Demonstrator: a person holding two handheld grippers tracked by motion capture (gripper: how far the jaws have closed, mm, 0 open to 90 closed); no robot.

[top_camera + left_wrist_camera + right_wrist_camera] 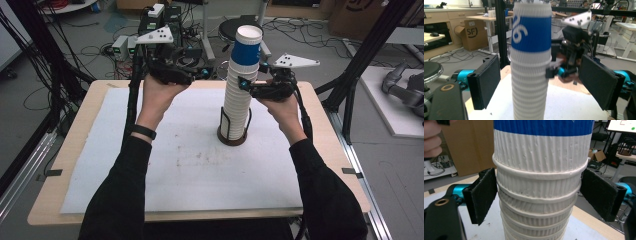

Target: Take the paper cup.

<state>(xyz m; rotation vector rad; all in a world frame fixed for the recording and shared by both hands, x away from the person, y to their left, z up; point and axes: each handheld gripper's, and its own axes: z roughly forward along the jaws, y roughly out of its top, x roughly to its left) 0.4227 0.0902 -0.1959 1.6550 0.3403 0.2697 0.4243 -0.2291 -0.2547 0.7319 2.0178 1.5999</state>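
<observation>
A tall stack of white ribbed paper cups (236,102) stands in a black wire holder (232,136) with a brown base, on the far middle of the mat. The top cup (248,49) has a blue band. My right gripper (243,84) comes in from the right, and its pads (483,195) press both sides of the stack (539,202) just below the blue cup (544,126). My left gripper (202,74) is level with the stack's upper part on its left. It is open, its pads (486,81) wide apart on either side of the stack (530,82) without touching it.
A white mat (190,165) covers the wooden table (47,200). Beyond the far edge are a black stool (240,25), electronics boxes (155,20) and cables on the floor. Black frame posts (367,55) stand at both sides.
</observation>
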